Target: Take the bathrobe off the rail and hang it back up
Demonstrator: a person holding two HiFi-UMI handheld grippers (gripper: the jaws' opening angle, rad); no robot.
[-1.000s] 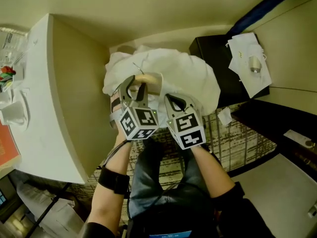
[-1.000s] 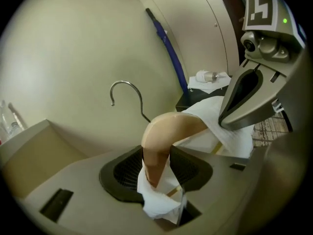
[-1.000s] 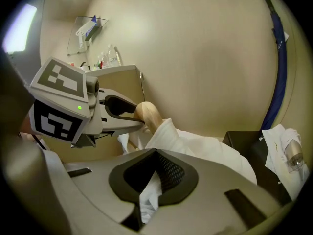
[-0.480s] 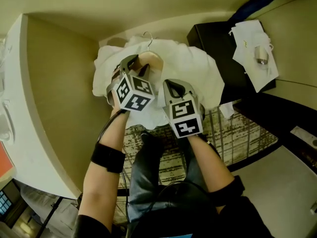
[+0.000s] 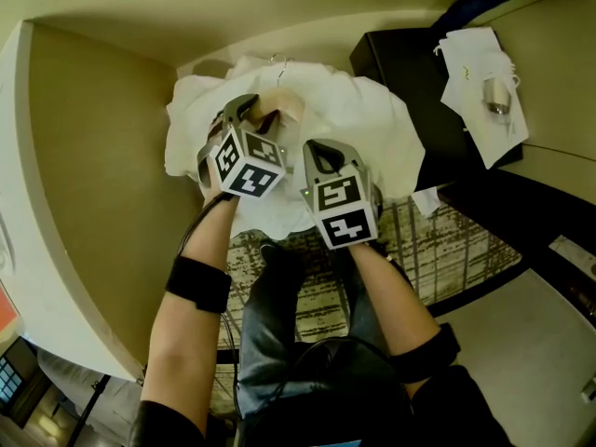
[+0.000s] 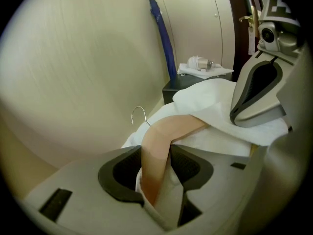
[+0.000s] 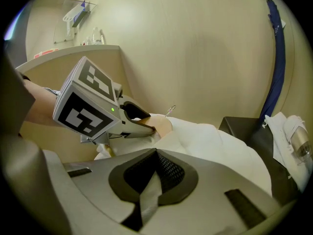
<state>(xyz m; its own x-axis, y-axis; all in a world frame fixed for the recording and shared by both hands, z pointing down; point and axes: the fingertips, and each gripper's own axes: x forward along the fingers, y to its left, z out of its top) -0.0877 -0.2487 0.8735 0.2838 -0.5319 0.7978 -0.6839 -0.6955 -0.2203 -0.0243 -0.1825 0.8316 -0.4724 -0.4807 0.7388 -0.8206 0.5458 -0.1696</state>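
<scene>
Robe off the rail, held low before the person.
Left gripper (image 5: 255, 115) is clamped on the tan wooden hanger (image 6: 162, 131); right gripper (image 7: 154, 174) is pinched shut on a fold of the white cloth bathrobe (image 5: 372, 128). The thin metal hook (image 6: 139, 112) is best held upright for rehanging.

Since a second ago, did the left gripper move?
Yes. Against the black cabinet, the left gripper has shifted away from the person, toward the wall, carrying the hanger and bathrobe along.
</scene>
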